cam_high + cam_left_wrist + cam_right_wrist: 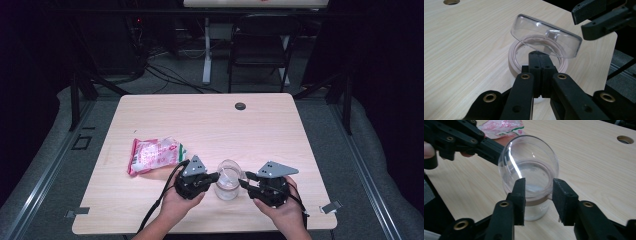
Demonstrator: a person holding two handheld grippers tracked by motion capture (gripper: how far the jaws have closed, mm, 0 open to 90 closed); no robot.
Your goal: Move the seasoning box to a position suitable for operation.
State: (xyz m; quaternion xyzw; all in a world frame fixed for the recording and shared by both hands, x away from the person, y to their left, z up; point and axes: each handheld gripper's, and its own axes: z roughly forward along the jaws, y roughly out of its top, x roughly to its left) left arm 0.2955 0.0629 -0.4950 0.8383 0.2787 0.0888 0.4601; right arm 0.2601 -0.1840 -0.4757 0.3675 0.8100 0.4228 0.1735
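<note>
Your left gripper [216,176] has its jaws pressed together at the near rim of the jar [227,187], which stands on the tabletop [210,120] between both grippers. The clear lid [546,36] tilts over the jar's mouth. Your right gripper [539,195] has its jaws apart, either side of the jar's rim, not pressing it.

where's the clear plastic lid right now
The clear plastic lid is tipped up over the mouth of the clear jar, near the table's front edge, between the left gripper and right gripper.
</note>
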